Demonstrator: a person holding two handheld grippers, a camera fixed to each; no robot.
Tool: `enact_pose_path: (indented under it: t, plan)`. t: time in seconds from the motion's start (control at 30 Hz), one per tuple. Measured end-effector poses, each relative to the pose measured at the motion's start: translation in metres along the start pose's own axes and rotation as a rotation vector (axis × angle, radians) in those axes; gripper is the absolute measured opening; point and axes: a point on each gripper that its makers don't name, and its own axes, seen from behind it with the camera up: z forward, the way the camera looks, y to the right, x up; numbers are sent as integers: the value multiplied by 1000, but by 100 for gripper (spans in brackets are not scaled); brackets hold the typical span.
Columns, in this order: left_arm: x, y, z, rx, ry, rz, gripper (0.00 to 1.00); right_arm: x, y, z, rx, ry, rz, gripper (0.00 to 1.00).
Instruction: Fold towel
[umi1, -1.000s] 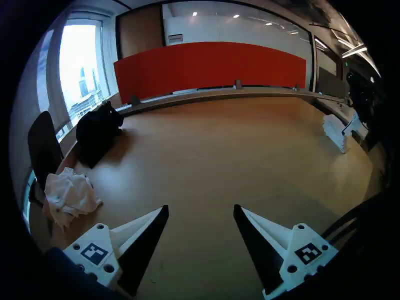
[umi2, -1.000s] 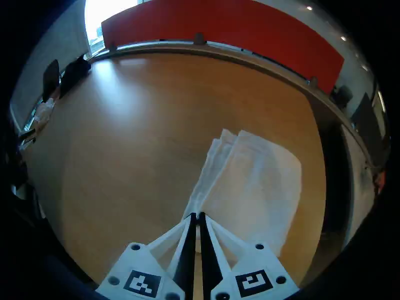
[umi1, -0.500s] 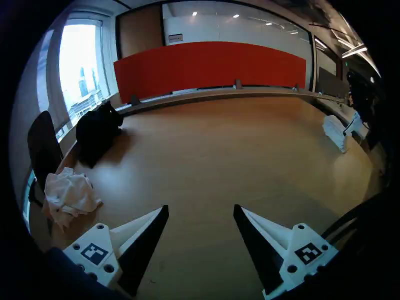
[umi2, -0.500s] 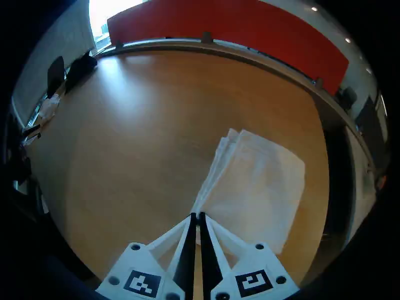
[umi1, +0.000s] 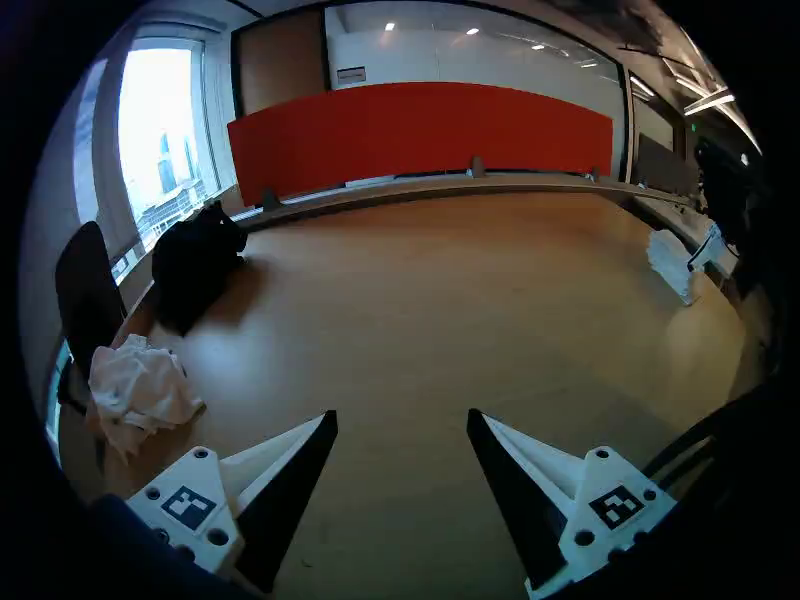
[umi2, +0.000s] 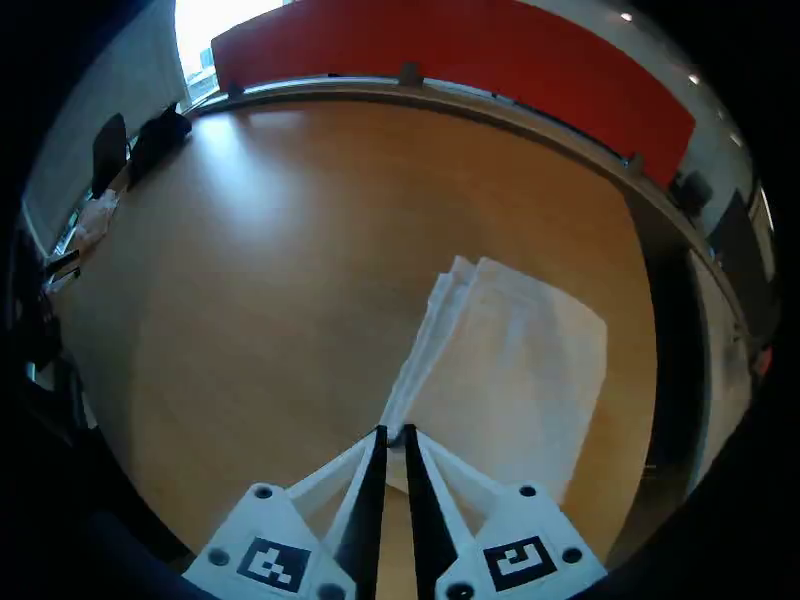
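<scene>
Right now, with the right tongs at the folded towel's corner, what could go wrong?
The right tongs sit at one corner of the folded towel; lifting there could fan its stacked layers open. The towel also lies near the table's edge, so a tug that way might drag it off.

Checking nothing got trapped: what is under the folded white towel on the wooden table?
The light wooden tabletop shows beside the folded white towel, which lies flat on it. Whatever is directly beneath is covered.

Bare table (umi1: 420, 300) ahead; black bag (umi1: 195, 265), crumpled cloth (umi1: 140, 385) block its window-side edge
</scene>
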Motion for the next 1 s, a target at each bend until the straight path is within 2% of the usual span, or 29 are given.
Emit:
enact_pose_path:
  t: [0.13,0.27,0.4,0.53,0.67,0.73,0.87,1.0]
  plan:
    - [0,0,1,0,0,1,96,0,-3,0,11,5,2,36]
    - [1,0,2,0,0,0,96,0,-5,-1,15,12,4,63]
    - [2,0,2,-1,2,0,96,0,-6,-2,16,17,5,68]
    - [3,1,3,-2,3,0,96,-1,-6,-2,12,20,7,84]
    - [3,1,3,-2,4,-1,96,0,-5,-2,4,25,13,88]
    - [4,1,3,-1,5,-3,96,1,-5,-3,3,28,20,95]
    - [5,1,3,0,7,-5,96,2,-5,-3,-1,34,34,100]
    - [6,0,3,2,10,-9,96,3,-5,-3,-14,38,49,100]
